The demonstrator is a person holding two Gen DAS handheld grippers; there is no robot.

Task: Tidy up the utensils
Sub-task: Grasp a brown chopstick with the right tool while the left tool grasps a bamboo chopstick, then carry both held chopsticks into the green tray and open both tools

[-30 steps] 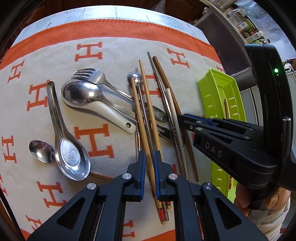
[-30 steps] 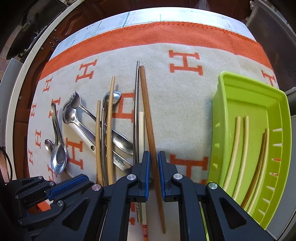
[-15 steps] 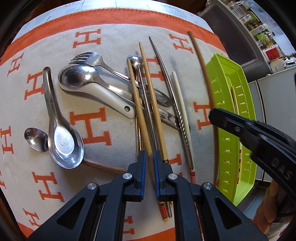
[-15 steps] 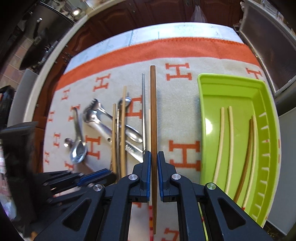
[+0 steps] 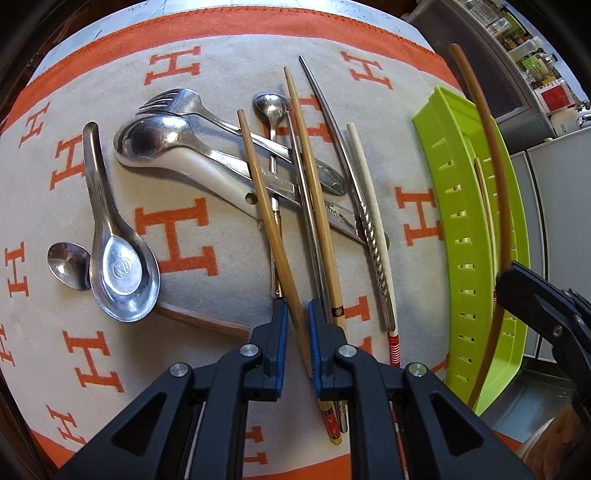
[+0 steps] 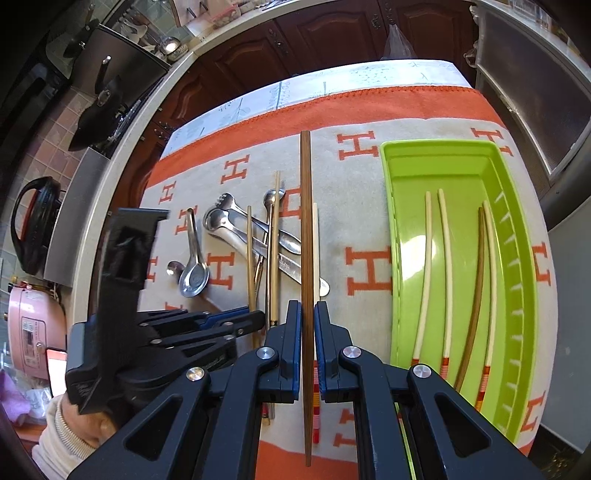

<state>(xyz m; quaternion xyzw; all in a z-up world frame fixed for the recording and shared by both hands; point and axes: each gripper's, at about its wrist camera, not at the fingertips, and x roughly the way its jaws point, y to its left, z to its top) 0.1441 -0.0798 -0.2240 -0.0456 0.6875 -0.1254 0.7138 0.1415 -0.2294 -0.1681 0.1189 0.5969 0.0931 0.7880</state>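
My right gripper [image 6: 306, 314] is shut on a dark brown chopstick [image 6: 306, 221] and holds it in the air above the cloth, left of the green tray [image 6: 517, 229]. The same chopstick [image 5: 495, 177] shows over the tray [image 5: 450, 206] in the left wrist view. The tray holds several chopsticks [image 6: 447, 266]. My left gripper [image 5: 295, 317] is low over the utensil pile, its jaws closed around a light bamboo chopstick [image 5: 266, 206] lying on the cloth. Beside it lie another bamboo chopstick [image 5: 314, 184], metal chopsticks [image 5: 332, 122] and a white chopstick [image 5: 369, 206].
Spoons [image 5: 118, 258], a fork [image 5: 173, 103], a white-handled spoon [image 5: 192, 162] and a knife [image 5: 332, 214] lie on the orange-and-beige cloth [image 5: 184, 229]. A small spoon [image 5: 66, 262] lies at the left. Kitchen counter and cabinets [image 6: 332, 33] are beyond the table.
My right gripper has lifted the dark brown chopstick off the cloth and carried it up and right, toward the green tray. My left gripper has stayed on the bamboo chopstick.
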